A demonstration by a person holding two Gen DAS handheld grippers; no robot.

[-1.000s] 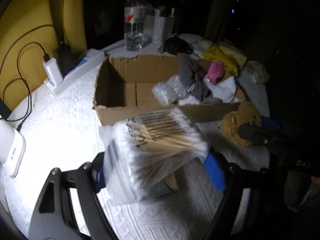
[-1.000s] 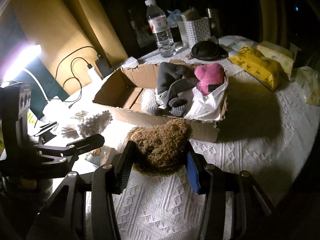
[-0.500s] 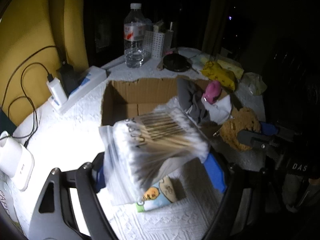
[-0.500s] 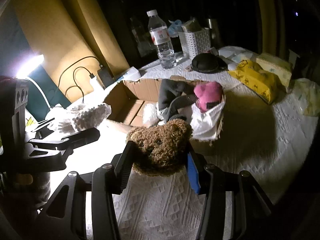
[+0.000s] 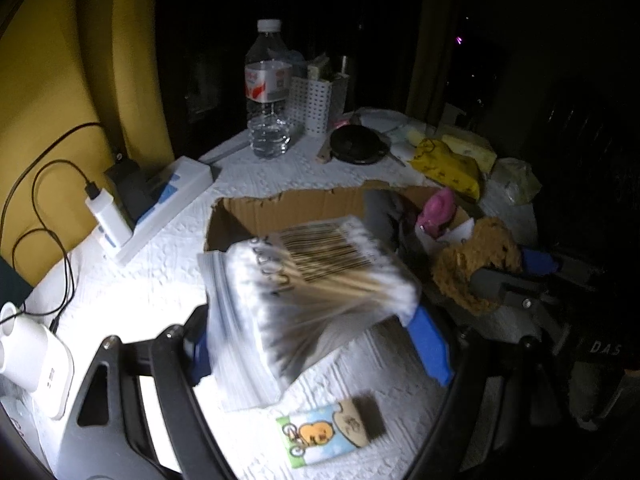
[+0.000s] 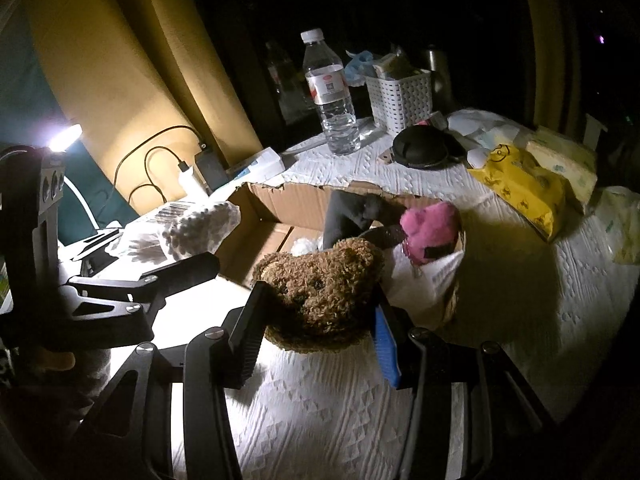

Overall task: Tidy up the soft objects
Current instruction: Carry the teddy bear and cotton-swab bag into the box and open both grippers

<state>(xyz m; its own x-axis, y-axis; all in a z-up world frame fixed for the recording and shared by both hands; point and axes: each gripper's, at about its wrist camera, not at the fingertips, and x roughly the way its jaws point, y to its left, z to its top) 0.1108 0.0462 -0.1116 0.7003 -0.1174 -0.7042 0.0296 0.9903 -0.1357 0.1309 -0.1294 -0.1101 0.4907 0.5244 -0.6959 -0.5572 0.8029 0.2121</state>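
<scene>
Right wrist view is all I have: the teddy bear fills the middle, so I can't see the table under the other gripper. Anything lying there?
Observer: Yes. A small cartoon-printed packet lies flat on the white cloth, below the bag of cotton swabs held in the left gripper.
Operator: Is that bag gripped or just resting?
Observer: Gripped. It sits between both fingers, lifted off the cloth, tilted toward the cardboard box.
Operator: Does the bag carry any marking?
Observer: A barcode faces up on top, with handwriting beside it too blurred to read.
Operator: And my teddy bear from that side?
Observer: The teddy bear hangs in the right gripper near the box's right end.
</scene>
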